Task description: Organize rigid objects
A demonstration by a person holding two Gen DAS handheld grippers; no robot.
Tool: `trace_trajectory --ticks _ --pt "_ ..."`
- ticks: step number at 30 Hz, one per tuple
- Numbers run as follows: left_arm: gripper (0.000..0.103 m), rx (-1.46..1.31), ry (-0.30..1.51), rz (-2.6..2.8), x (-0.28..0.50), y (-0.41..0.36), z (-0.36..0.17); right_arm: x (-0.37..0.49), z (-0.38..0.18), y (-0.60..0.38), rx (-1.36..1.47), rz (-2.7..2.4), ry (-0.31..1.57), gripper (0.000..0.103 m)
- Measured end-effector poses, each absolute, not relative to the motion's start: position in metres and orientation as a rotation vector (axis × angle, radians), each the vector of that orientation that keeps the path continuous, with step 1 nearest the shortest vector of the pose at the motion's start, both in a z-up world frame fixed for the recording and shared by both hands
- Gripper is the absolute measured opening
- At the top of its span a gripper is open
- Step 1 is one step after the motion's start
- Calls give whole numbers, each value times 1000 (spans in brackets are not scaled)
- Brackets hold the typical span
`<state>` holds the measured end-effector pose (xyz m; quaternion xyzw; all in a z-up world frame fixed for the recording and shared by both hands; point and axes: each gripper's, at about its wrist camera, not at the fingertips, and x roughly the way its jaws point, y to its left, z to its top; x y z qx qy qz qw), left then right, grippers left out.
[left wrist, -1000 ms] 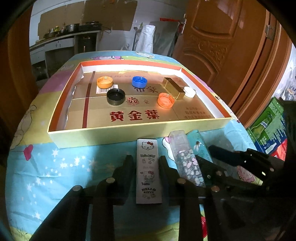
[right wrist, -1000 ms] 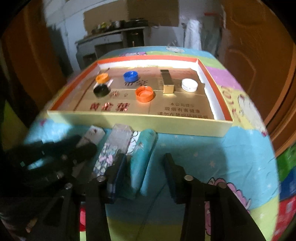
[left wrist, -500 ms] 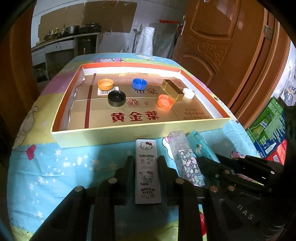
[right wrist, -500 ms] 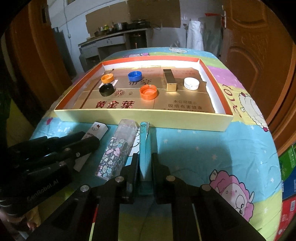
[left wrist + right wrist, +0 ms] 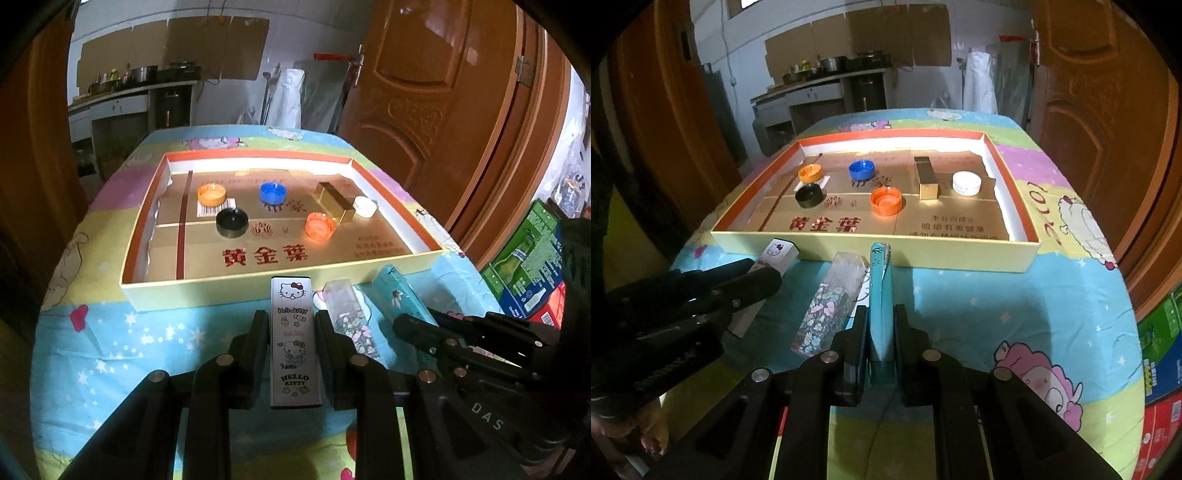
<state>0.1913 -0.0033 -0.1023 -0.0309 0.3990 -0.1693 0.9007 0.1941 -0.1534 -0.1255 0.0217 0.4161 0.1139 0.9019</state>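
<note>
Shallow cardboard tray (image 5: pixel 236 295) with five round plastic caps and a glossy gold block (image 5: pixel 334 201) already lying on its printed floor. Three slim boxes remain outside, just in front of the tray's near wall. The left gripper (image 5: pixel 291 334) is clamped on the flat white Hello Kitty box (image 5: pixel 293 339); the right gripper (image 5: pixel 881 325) is clamped on the teal box (image 5: pixel 880 295), held on edge. Between them lies the clear floral-print box (image 5: pixel 831 299), untouched. Judged roughly two-thirds complete.

caps (image 5: pixel 272 193) and bar (image 5: pixel 334 202) in tray (image 5: pixel 229 291) | three boxes (image 5: pixel 294 341) side by side before tray
</note>
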Motion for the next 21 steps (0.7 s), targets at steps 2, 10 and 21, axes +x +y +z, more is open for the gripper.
trace_trajectory --ticks 2,10,21 --pt "26 -62 815 -353 191 -3 -98 194 -122 -154 47 236 854 13" --pt "26 -41 765 -354 194 -5 -77 194 -108 -156 41 233 821 13" --pt "26 -6 709 -346 207 -7 -54 205 -84 -156 12 243 761 13"
